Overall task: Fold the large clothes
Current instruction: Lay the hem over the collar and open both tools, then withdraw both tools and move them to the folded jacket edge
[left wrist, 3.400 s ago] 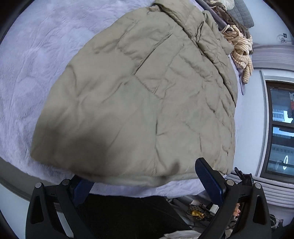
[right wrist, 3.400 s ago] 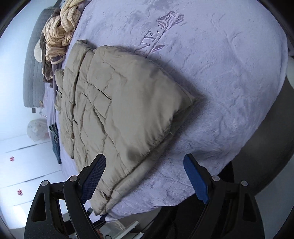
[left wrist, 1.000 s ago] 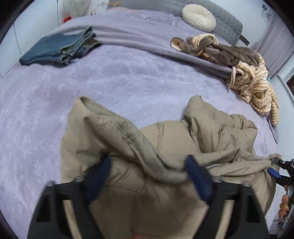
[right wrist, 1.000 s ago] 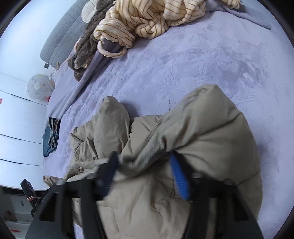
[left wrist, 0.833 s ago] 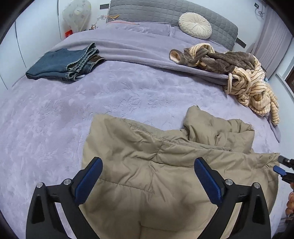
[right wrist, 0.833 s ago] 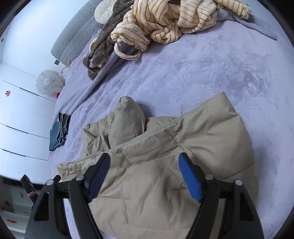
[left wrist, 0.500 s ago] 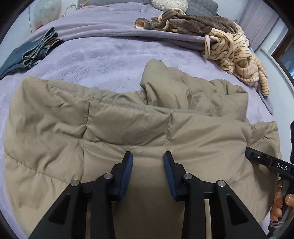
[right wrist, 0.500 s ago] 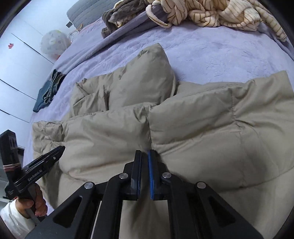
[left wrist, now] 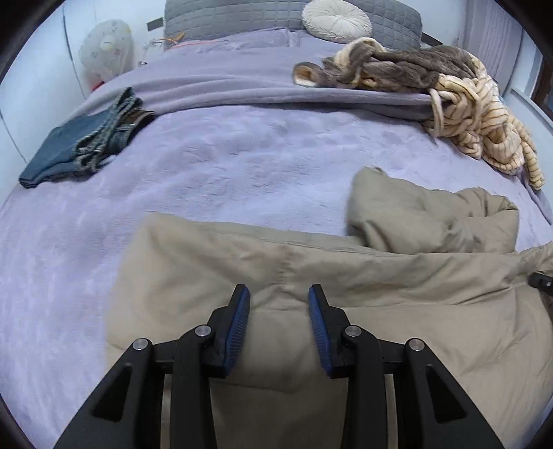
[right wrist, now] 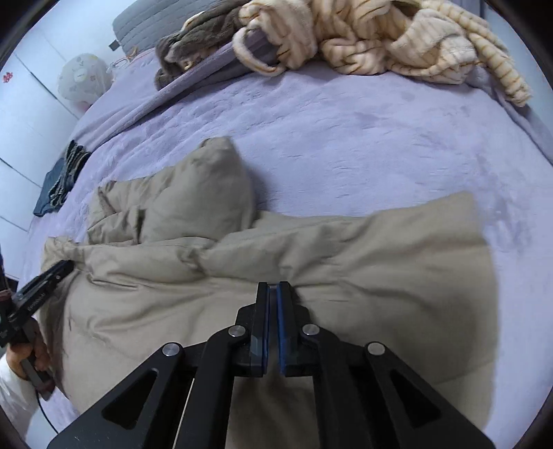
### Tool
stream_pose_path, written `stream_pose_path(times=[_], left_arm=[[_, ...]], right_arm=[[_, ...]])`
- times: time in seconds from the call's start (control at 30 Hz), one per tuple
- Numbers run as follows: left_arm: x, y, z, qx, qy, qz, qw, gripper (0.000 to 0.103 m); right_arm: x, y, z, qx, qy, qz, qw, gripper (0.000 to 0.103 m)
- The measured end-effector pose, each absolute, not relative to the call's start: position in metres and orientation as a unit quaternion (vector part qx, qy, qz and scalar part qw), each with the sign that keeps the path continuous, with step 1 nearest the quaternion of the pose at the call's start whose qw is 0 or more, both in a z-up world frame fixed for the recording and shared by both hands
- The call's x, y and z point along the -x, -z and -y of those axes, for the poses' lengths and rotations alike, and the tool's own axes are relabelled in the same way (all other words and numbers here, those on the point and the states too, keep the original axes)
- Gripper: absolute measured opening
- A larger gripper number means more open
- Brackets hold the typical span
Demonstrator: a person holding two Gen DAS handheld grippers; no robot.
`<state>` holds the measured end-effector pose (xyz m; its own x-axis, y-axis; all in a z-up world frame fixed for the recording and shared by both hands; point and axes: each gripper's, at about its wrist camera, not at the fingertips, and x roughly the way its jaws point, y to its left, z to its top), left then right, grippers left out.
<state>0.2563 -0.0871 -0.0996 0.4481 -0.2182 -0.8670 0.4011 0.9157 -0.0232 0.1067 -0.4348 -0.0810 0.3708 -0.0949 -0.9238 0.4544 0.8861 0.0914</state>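
Tan puffer jacket point(left wrist: 380, 311) on purple bed point(left wrist: 242, 165), long axis running side to side under both grippers; left gripper point(left wrist: 279, 297) half open over left part, nothing between pads; right gripper point(right wrist: 273, 290) closed over right part, pinch of fabric uncertain

- I see 1 bed point(left wrist: 242, 165) with lilac plush cover
- grey quilted headboard point(left wrist: 242, 15), round cream cushion point(left wrist: 337, 19)
- white walls point(left wrist: 31, 79), white wardrobe panels point(right wrist: 20, 114) left

A bedroom: purple-blanketed bed point(left wrist: 242, 165), quilted grey headboard point(left wrist: 242, 17).
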Motion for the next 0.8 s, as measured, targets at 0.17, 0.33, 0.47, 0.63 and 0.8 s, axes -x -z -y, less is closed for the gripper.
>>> stream_pose_path(times=[0.17,0.33,0.47,0.63,0.8], left_arm=[[-0.295,0.120,0.033,-0.061,0.122,-0.526,0.839,0.038],[-0.315,0.151,0.033,-0.034,0.097,-0.549,0.830,0.044],[-0.323,0.159,0.039,-0.025,0.091,-0.557,0.825,0.045],[-0.316,0.134,0.030,-0.015,0.080,-0.558,0.826,0.046],[-0.281,0.098,0.016,-0.038,0.101,-0.548,0.830,0.046]], right_arm=[[-0.068,0.078,0.490,-0.218,0.228,-0.520,0.794,0.005],[-0.077,0.113,0.516,-0.277,0.250,-0.513,0.773,0.000],[-0.085,0.124,0.530,-0.313,0.267,-0.500,0.762,0.000],[-0.071,0.101,0.527,-0.353,0.269,-0.468,0.764,0.031],[-0.049,0.068,0.501,-0.351,0.249,-0.452,0.782,0.054]])
